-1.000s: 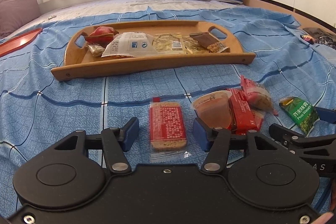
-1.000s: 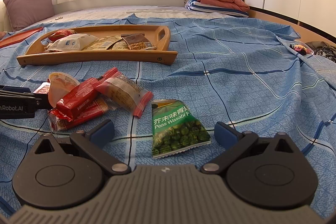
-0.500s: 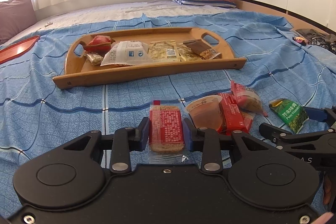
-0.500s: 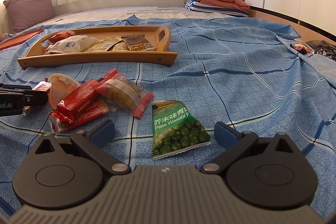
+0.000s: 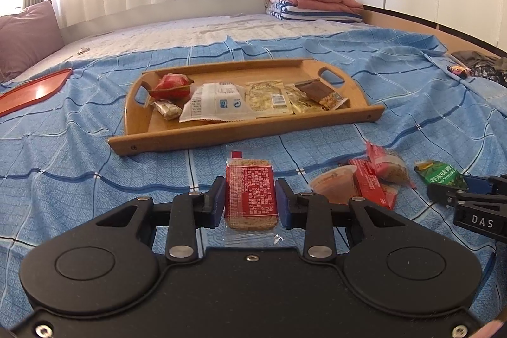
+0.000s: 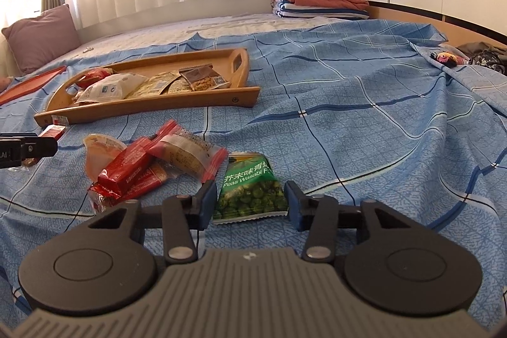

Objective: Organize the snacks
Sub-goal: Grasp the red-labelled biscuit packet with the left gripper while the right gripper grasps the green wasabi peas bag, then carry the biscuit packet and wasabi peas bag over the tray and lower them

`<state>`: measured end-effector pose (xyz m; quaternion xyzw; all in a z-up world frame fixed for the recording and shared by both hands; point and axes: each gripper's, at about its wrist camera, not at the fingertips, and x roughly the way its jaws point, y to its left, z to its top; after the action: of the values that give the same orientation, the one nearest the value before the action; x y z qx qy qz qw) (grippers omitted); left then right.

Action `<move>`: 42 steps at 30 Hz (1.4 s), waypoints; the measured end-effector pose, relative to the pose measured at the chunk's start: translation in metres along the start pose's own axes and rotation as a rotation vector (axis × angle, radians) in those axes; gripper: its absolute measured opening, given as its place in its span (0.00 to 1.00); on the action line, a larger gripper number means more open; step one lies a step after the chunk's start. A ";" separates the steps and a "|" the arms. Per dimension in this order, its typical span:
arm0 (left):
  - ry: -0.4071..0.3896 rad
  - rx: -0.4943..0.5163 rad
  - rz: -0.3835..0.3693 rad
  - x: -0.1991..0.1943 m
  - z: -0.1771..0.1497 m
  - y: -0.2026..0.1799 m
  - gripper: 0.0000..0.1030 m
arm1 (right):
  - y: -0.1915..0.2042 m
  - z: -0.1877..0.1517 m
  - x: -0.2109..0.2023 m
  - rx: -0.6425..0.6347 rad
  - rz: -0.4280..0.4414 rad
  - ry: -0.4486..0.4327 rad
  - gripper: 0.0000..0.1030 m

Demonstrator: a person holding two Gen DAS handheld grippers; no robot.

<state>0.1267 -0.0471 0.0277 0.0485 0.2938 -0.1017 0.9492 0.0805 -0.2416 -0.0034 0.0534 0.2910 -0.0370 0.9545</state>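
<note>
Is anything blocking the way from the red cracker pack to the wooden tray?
Nothing visible. The left gripper is shut on the cracker pack, and only bare blue bedsheet lies between it and the tray. The other loose snacks sit off to the right.

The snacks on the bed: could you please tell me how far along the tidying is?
Done: several packets already lie in the wooden tray. In hand: the left gripper clamps a red cracker packet; the right gripper is closing around the green wasabi peas bag. Left: a jelly cup and red wrappers on the blue bedspread.
</note>
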 end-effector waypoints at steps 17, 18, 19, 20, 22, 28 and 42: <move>-0.043 -0.014 0.028 -0.008 0.019 0.022 0.31 | 0.004 0.026 -0.005 -0.032 -0.008 -0.006 0.26; -0.040 -0.016 0.029 -0.008 0.017 0.023 0.31 | 0.004 0.022 -0.003 -0.041 -0.015 0.004 0.30; -0.037 -0.017 0.031 -0.007 0.016 0.023 0.31 | 0.005 0.018 -0.001 -0.047 -0.023 0.012 0.31; -0.034 -0.017 0.032 -0.007 0.015 0.024 0.31 | 0.005 0.015 0.001 -0.053 -0.028 0.016 0.41; -0.030 -0.016 0.033 -0.006 0.013 0.024 0.31 | 0.005 0.010 0.002 -0.054 -0.024 0.018 0.49; -0.021 -0.023 0.037 -0.004 0.012 0.026 0.31 | 0.017 0.004 0.014 -0.107 -0.047 0.039 0.60; -0.018 -0.082 0.052 0.003 0.030 0.051 0.31 | 0.008 0.043 0.002 0.008 0.002 -0.006 0.42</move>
<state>0.1573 -0.0028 0.0524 0.0162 0.2876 -0.0652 0.9554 0.1070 -0.2392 0.0317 0.0572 0.2878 -0.0375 0.9553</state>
